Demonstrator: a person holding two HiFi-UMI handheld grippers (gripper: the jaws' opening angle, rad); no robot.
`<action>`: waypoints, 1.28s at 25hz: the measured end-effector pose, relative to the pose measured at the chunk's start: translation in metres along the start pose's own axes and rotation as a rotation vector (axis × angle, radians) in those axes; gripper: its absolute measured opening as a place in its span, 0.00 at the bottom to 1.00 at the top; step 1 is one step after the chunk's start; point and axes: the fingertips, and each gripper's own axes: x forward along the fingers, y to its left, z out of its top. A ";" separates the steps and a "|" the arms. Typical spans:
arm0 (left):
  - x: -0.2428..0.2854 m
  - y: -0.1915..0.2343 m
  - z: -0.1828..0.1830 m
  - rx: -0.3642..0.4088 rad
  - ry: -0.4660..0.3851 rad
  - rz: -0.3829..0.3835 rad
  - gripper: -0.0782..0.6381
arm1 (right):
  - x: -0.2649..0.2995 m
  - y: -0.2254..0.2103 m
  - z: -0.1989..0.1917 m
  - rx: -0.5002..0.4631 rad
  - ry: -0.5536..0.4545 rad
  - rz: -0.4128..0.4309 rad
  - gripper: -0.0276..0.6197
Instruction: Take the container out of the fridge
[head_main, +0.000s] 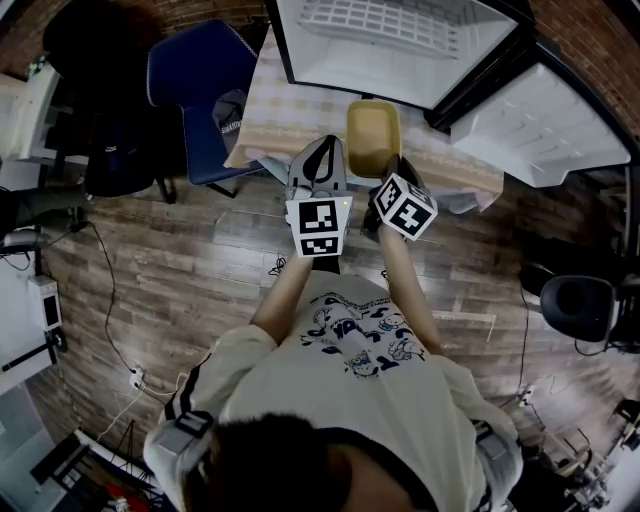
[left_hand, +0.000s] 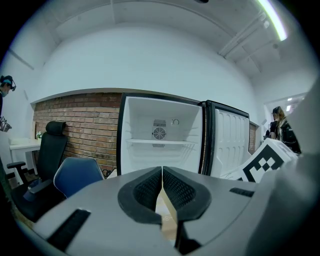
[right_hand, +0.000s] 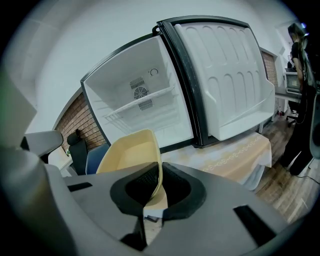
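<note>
**Item under task.** The pale yellow, shallow plastic container (head_main: 372, 135) is outside the fridge. It sits over the near edge of the table, just in front of the open compartment. The right gripper (head_main: 388, 172) is clamped on it, and the right gripper view shows one jaw inside and one outside the container's near wall (right_hand: 127, 152), pinching the rim. From the head view it cannot be settled whether the base rests on the cloth or is held just clear of it.

**Left gripper.** The left gripper (left_hand: 162, 172) has its jaws brought together with nothing between them. It is held just beside the container's left side and does not appear to touch it.

**Progress.** In my judgement the removal itself is done. What remains, at most, is setting the container down securely and releasing it. The door is not yet closed, though the task does not ask for that.

**Surroundings.**
- The white, black-framed small fridge (head_main: 400, 70) stands on the table with its wire shelf bare.
- Its white moulded door (head_main: 540, 125) is swung fully open to the right.
- The table carries a beige patterned cloth (head_main: 290, 110).
- A blue shell chair (head_main: 195, 80) stands at the table's left, with a black office chair (left_hand: 50, 150) beyond it.
- The floor is wood plank (head_main: 180, 260), with cables on it at the left.

**Obstructions.** Nothing blocks the container's path. The open door is well to the right of both grippers.
</note>
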 end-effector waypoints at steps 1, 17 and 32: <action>-0.001 -0.001 -0.001 0.001 0.000 0.000 0.14 | -0.001 0.000 -0.001 0.000 0.001 0.002 0.11; 0.001 0.000 0.005 0.002 -0.007 -0.004 0.14 | -0.003 0.006 0.005 -0.009 -0.008 0.012 0.11; 0.011 0.000 0.012 0.007 -0.011 -0.005 0.14 | 0.004 0.007 0.014 -0.001 -0.005 0.015 0.11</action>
